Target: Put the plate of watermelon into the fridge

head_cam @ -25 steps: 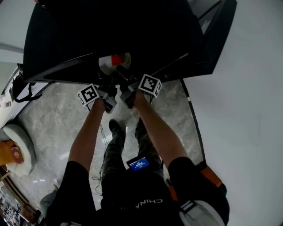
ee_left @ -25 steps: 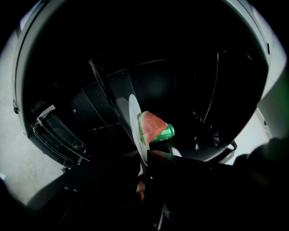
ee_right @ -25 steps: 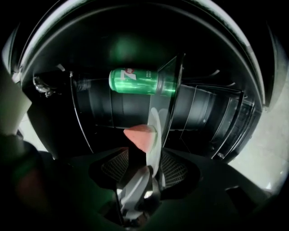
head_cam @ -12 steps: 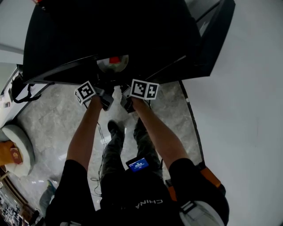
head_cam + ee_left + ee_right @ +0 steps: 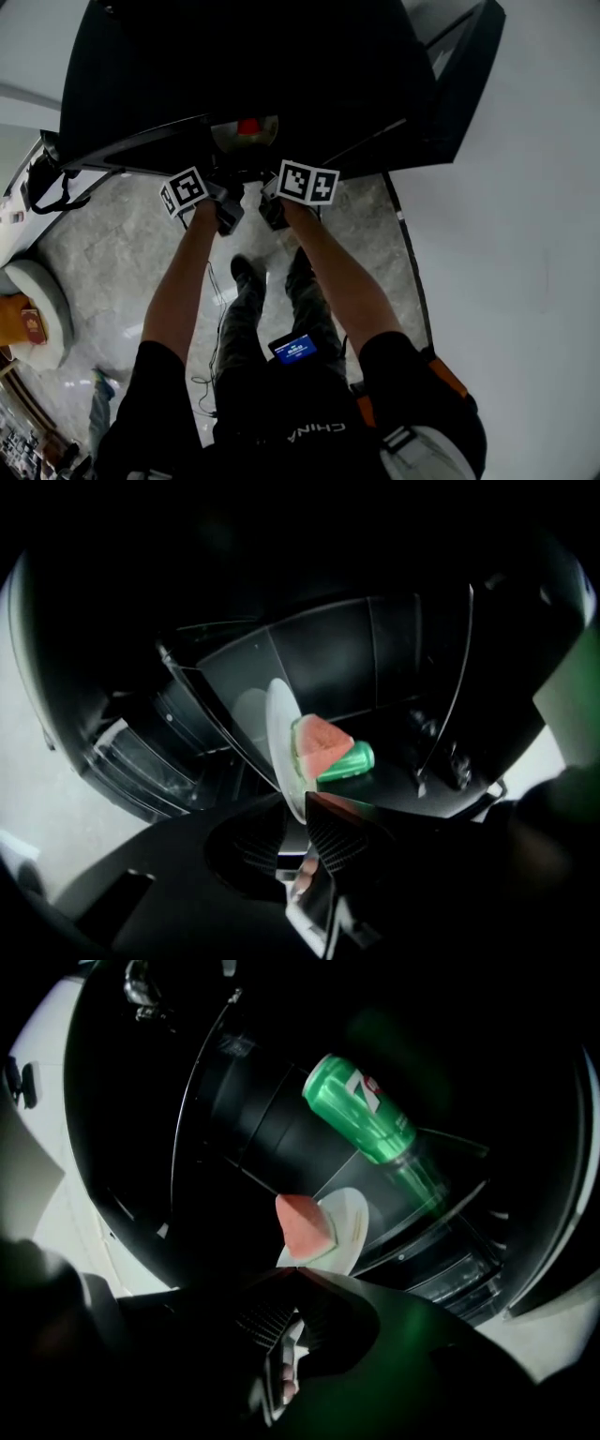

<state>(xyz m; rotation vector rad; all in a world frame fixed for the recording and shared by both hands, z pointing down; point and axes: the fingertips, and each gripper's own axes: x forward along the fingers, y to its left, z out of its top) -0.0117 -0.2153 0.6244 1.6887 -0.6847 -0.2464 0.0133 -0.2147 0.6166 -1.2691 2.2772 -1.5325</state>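
Observation:
A white plate (image 5: 246, 134) with a red watermelon wedge (image 5: 248, 126) hangs at the mouth of the dark fridge (image 5: 253, 66), held from both sides. My left gripper (image 5: 229, 187) is shut on the plate's near rim (image 5: 281, 752), and the watermelon (image 5: 319, 742) lies just past its jaws. From the other side my right gripper (image 5: 265, 187) is shut on the rim (image 5: 349, 1227), with the wedge (image 5: 302, 1224) right above its tips. A green drink can (image 5: 349, 761) lies on the glass shelf behind the plate, also seen as the can (image 5: 361, 1110) in the right gripper view.
The fridge door (image 5: 469, 75) stands open at the right. Glass shelves (image 5: 319, 658) and clear drawers (image 5: 141, 771) fill the inside. Below me are the marble floor (image 5: 112, 253), my legs, and a round white seat (image 5: 37, 309) at the left.
Both grippers and the plate have shifted a little forward, into the fridge's shadow. The right gripper has turned slightly and closed onto the plate's rim.

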